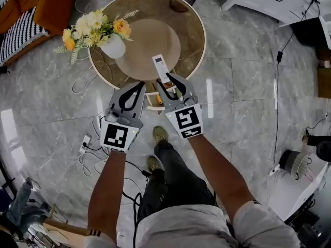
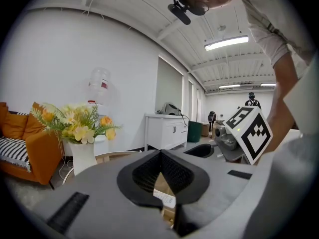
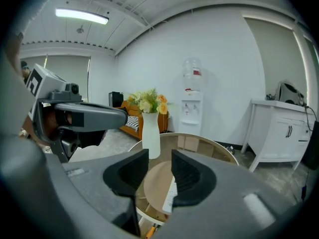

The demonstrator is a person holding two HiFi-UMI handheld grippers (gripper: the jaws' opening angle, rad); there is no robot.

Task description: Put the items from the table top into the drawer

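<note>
A white remote point(image 1: 161, 68) lies on the round glass-topped table point(image 1: 199, 32) near its front rim; in the right gripper view the remote point(image 3: 171, 195) shows low between the jaws, further off. My right gripper point(image 1: 168, 80) point(image 3: 160, 161) hovers just short of the remote, open, with nothing between its pads. My left gripper point(image 1: 140, 83) point(image 2: 160, 153) is beside it on the left, shut and empty. Under the table's front edge a small open drawer point(image 1: 153, 102) shows an orange item inside. A white vase of flowers point(image 1: 113, 46) stands on the table's left.
An orange sofa point(image 1: 51, 4) is at the far left and white cabinets point(image 1: 269, 1) at the far right. Cables and a power strip point(image 1: 85, 143) lie on the floor left of the person's feet point(image 1: 159, 134). A water dispenser point(image 3: 192, 103) stands by the wall.
</note>
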